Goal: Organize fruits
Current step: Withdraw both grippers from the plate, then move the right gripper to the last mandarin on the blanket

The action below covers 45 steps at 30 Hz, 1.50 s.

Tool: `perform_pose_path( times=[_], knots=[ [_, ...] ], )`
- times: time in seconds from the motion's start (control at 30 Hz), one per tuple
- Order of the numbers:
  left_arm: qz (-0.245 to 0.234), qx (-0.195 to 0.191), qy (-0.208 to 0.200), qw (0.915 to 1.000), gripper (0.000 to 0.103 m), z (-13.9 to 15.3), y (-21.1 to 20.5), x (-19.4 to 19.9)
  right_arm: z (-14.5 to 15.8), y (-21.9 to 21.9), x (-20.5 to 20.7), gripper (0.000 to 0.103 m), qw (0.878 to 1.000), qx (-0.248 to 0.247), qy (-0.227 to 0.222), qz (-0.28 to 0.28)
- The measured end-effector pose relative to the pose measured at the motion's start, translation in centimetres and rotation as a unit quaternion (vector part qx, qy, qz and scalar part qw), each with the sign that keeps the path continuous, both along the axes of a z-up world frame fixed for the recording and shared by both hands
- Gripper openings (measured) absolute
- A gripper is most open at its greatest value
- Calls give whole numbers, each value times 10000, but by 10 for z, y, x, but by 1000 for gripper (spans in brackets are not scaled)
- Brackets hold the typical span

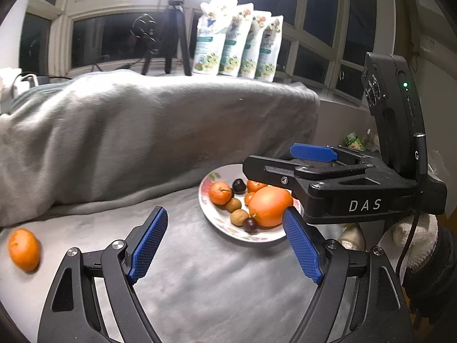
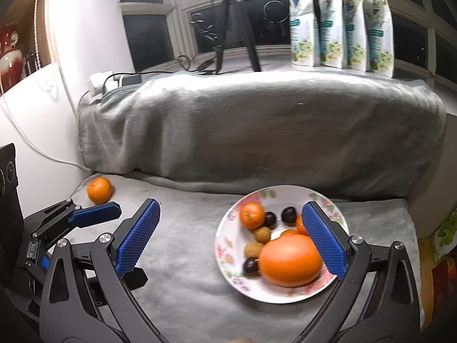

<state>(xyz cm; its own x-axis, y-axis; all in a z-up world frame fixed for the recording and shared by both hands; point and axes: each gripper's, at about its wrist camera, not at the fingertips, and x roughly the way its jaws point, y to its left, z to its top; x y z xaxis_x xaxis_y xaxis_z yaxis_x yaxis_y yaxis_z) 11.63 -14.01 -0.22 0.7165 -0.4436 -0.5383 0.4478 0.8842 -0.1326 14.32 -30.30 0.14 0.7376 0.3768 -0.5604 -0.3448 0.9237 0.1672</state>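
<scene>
A white floral plate (image 2: 228, 260) (image 1: 210, 213) on the grey blanket holds a large orange (image 2: 290, 260) (image 1: 270, 206), small mandarins (image 2: 252, 215) (image 1: 220, 193), dark plums (image 2: 289, 215) and brown longans (image 2: 262, 234). One mandarin (image 2: 99, 190) (image 1: 24, 249) lies loose on the blanket at the far left. My right gripper (image 2: 231, 240) is open and empty, hovering above the plate's left side. My left gripper (image 1: 225, 243) is open and empty, left of the plate. The right gripper's body (image 1: 328, 183) shows in the left wrist view above the plate.
A blanket-covered mound (image 2: 257, 131) rises behind the plate. Several white refill pouches (image 2: 340, 25) and a tripod (image 2: 234, 25) stand on the window sill. A power strip with cables (image 2: 114, 81) lies at the back left. The wall is close on the left.
</scene>
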Motion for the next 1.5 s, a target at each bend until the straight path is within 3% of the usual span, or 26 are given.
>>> perform_pose_path(
  times=[0.73,1.13,1.5],
  knots=[
    [1111,-239,-119,9934,83,-10,130,-14,2,120,0,103,9948,89,193,995],
    [1877,-522,175,9807,82,-42,219,-10,-15,190,21,103,9879,212,407,1481],
    [2054,-761,629,9737,81,-72,261,15,-47,246,55,95,9766,597,1006,1803]
  ],
)
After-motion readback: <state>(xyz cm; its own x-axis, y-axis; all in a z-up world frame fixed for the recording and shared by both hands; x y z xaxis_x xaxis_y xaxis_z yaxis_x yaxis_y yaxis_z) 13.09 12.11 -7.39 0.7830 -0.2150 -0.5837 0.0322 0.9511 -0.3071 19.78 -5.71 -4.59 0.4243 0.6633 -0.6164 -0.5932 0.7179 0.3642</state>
